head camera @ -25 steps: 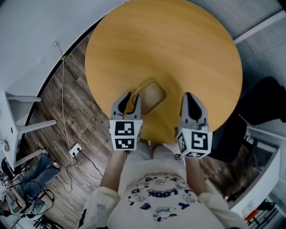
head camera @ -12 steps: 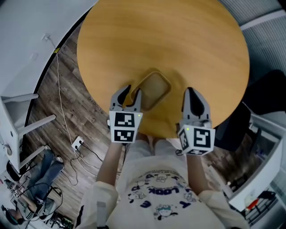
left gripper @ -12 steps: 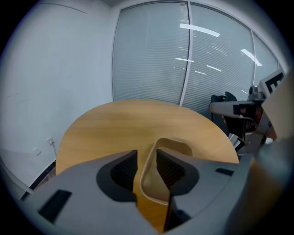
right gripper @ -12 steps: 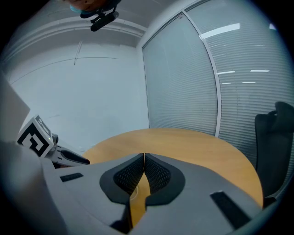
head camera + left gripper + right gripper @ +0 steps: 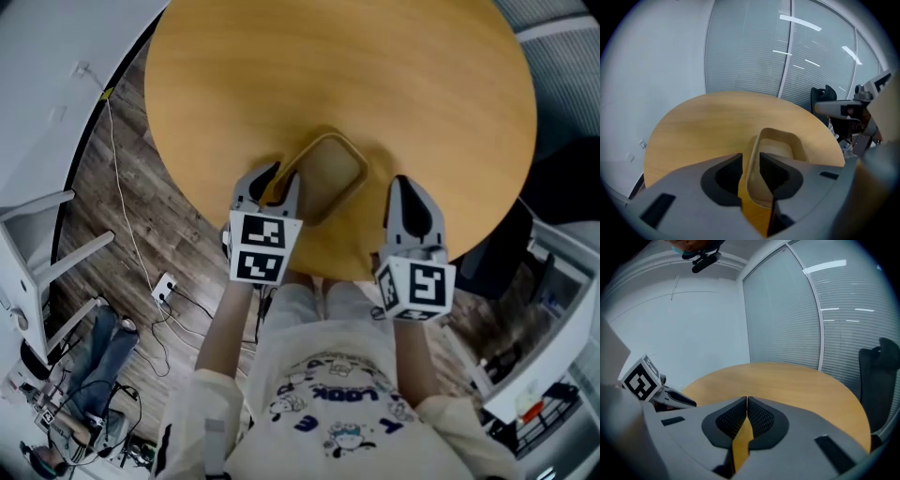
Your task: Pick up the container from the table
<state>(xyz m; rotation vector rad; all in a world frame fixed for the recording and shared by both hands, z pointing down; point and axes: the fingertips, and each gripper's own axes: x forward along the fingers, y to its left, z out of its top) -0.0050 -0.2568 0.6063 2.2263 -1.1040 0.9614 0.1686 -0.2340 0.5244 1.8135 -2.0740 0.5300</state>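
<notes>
1. Left gripper [image 5: 279, 180]: jaws are standing apart and have just been opening. They are straddling the container's left wall, one jaw outside and one inside, with a sliver of gap showing on the inner side.
2. Container [image 5: 336, 172]: tan, with rounded corners, it is sitting askew on the round wooden table [image 5: 328, 66], close to the table's near edge.
3. Right gripper [image 5: 405, 187]: jaws are pressing together, gripping nothing. It is hanging over the table's near edge, just right of the container and not touching it.
</notes>
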